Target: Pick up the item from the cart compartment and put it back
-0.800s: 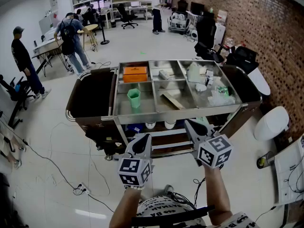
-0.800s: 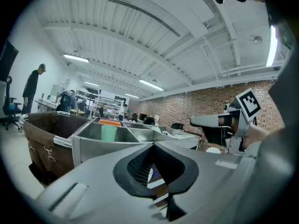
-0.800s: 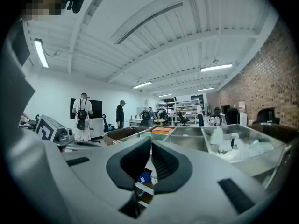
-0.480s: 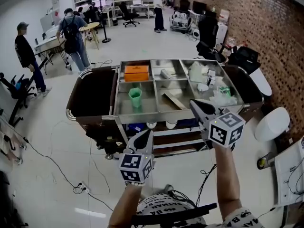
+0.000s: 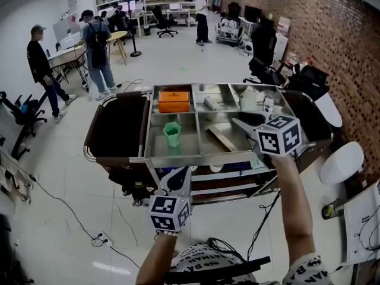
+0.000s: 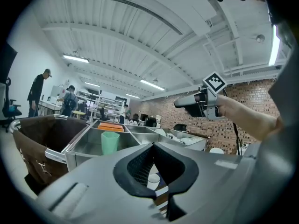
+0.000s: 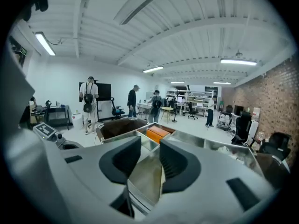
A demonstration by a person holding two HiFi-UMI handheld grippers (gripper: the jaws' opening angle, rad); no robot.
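Note:
A steel cart [image 5: 178,155] holds an orange box [image 5: 174,101], a green cup [image 5: 172,133] and a flat wooden board [image 5: 222,139] in separate compartments. My right gripper [image 5: 238,122] hovers over the middle-right compartments, open with nothing between its fingers. In the right gripper view [image 7: 150,148] the board's compartment shows through the gap, and the orange box [image 7: 156,133] lies beyond. My left gripper [image 5: 181,174] hangs low in front of the cart, tips together and empty. The left gripper view [image 6: 153,146] looks at the green cup [image 6: 110,143] and the raised right gripper [image 6: 177,103].
A brown bag [image 5: 113,123] hangs on the cart's left end. White packets and small items [image 5: 252,97] fill the right compartments. Cups [image 5: 215,168] stand on the lower shelf. A white bin [image 5: 341,159] is at the right; people [image 5: 98,46] stand far left; cables [image 5: 71,206] cross the floor.
My right gripper has risen from below the cart's front edge and moved forward over the compartments. The left gripper has stayed where it was.

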